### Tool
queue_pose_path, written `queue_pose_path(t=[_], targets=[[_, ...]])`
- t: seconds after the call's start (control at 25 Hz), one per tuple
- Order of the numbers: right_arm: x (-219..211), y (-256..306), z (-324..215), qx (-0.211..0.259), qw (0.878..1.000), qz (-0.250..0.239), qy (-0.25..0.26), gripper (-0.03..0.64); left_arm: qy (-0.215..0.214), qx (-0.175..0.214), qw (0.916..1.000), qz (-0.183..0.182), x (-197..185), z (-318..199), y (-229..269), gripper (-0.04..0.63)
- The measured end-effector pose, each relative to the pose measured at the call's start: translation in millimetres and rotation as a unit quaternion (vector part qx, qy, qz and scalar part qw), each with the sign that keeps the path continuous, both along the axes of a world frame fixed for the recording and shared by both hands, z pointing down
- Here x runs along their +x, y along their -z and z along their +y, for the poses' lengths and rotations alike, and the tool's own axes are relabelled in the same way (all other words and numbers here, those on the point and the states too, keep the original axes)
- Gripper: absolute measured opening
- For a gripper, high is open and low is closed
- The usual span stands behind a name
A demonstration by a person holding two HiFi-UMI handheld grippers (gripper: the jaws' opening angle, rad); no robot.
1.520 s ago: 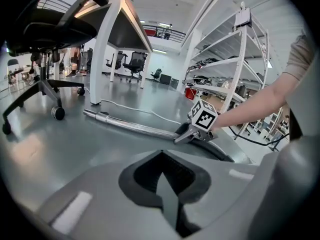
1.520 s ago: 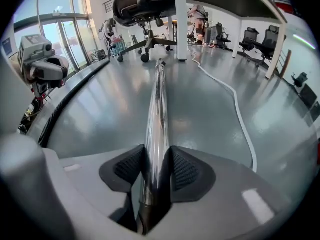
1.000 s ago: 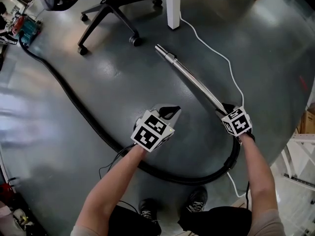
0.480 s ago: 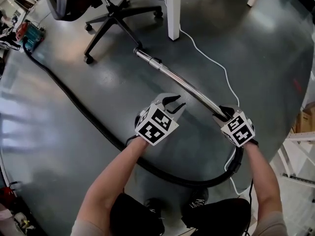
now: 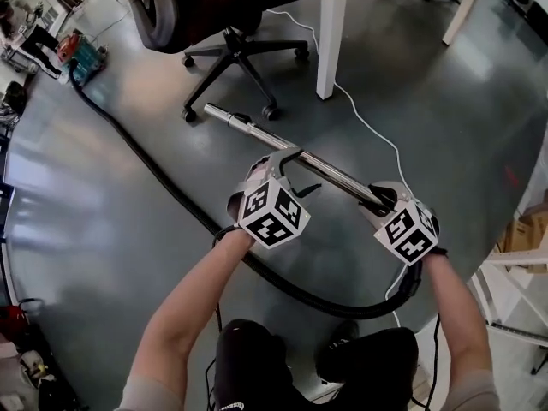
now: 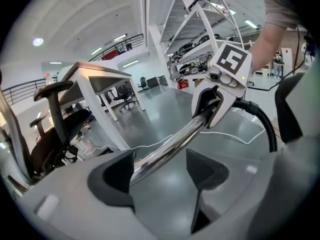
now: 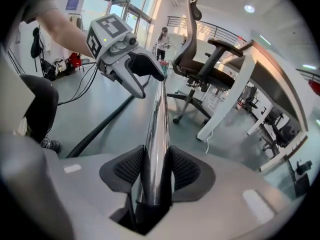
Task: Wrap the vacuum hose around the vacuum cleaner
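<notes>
A chrome vacuum wand (image 5: 282, 151) slants up off the grey floor, its free end (image 5: 211, 110) near the chair's wheels. My right gripper (image 5: 379, 200) is shut on the wand's lower end (image 7: 156, 134), where the black hose (image 5: 342, 306) joins. The hose loops under my arms and runs far left to a teal and red vacuum body (image 5: 79, 54). My left gripper (image 5: 298, 171) is open, its jaws standing either side of the wand's middle (image 6: 165, 151) without clamping it. The wand passes close to the left pad (image 6: 114, 181). The right gripper view shows my left gripper (image 7: 134, 66) straddling the tube.
A black office chair (image 5: 231, 24) stands just beyond the wand's tip. A white desk leg (image 5: 330, 32) rises right of it, and a white cable (image 5: 377, 135) trails from it across the floor. White shelving (image 5: 514, 268) sits at the right edge. Shoes (image 5: 338, 358) are below.
Both grippers have risen, lifting the wand off the floor and swinging its tip left towards the chair. My left gripper has come up beside the wand and now straddles it.
</notes>
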State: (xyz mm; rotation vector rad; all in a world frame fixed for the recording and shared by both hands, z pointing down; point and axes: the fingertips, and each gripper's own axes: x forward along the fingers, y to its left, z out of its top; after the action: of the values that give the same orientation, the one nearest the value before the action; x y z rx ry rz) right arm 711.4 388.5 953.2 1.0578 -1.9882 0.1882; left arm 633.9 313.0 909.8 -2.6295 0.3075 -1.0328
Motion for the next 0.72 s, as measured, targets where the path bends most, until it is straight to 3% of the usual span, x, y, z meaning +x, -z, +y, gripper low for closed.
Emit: queue_pose_path(t=[0.16,0.52,0.72], targets=[[-28.4,69.1,-3.3,0.010,0.999,0.004,0.035,0.192,-0.030,0.032,0.9964,-0.072,-26.8,6.5,45.6,0.320],[-102.2,240.4,-2.5,0.021,0.994,0.007,0.109,0.192,-0.023,0.074,0.9907,-0.112,-79.9,13.1,201.1,0.331],[-148.8,335.9,1.9,0.046,0.985,0.022,0.163,0.192,-0.020,0.087,0.9840,-0.154,-120.4,22.7,281.9,0.333]])
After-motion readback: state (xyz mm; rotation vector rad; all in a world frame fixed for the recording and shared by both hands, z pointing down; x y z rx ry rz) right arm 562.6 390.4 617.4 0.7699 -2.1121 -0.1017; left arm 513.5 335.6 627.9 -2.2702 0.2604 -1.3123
